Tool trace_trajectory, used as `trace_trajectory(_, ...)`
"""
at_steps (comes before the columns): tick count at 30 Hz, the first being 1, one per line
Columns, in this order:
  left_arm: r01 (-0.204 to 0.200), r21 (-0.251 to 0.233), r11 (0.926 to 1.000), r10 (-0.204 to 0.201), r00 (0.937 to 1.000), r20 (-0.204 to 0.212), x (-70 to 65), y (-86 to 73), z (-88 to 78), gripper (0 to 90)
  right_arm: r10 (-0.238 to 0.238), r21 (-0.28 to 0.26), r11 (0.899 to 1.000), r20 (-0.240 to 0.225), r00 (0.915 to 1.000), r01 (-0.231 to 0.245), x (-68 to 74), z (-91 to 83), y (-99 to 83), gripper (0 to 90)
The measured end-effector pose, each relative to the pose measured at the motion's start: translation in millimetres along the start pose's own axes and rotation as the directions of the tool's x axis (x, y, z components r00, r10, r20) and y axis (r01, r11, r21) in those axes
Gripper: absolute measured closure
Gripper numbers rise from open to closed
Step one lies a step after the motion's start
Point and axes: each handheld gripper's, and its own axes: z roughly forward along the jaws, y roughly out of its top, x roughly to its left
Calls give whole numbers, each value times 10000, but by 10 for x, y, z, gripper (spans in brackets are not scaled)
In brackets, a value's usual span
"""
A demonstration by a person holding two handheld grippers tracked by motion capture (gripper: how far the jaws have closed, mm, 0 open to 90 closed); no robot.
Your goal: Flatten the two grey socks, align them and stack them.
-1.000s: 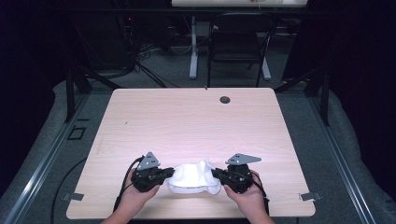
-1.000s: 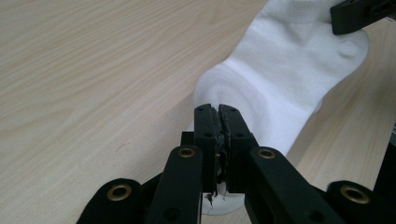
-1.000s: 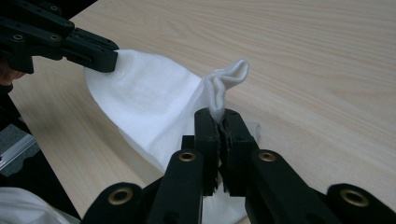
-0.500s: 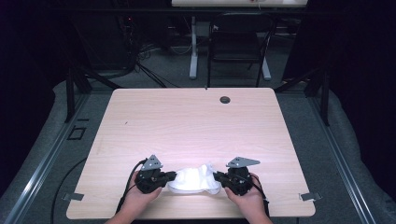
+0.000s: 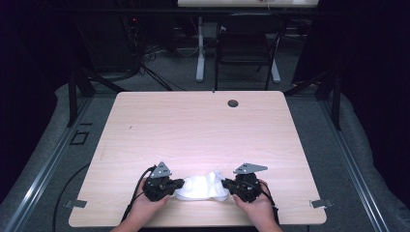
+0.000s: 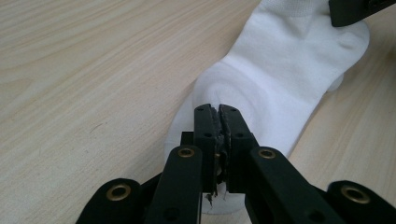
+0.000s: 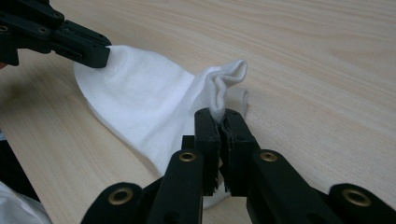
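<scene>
— Sock (image 5: 199, 186): white, near front edge of table (image 5: 203, 125), drawn closer to that edge than a second before, less bunched.
— Grippers?
— Left gripper (image 5: 180, 183) and right gripper (image 5: 225, 184) clamped tight on opposite ends. Probably smoothing flat.

one white sock (image 5: 200, 186), two grippers, apparently one table (image 5: 193, 125).

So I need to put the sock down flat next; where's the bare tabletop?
Bare wood runs from the sock back to the grommet hole, edge to edge. Crowded only at the near edge: left gripper and right gripper clamp the sock.
</scene>
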Motion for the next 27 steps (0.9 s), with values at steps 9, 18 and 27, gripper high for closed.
trace_trajectory(9,-24,179,9998,23,10000,12,-10,-18,10,860,-118,387,9992,134,9998,113,-15,64,-32,856)
trace_trajectory(18,-144,150,9998,145,9999,-38,-40,-24,-10,856,-100,499,9987,357,9993,82,-45,88,-52,760)
trace_trajectory(27,-221,95,9997,221,9998,-26,-50,-11,-21,855,-722,-466,9962,416,9965,741,-4,-24,-19,745)
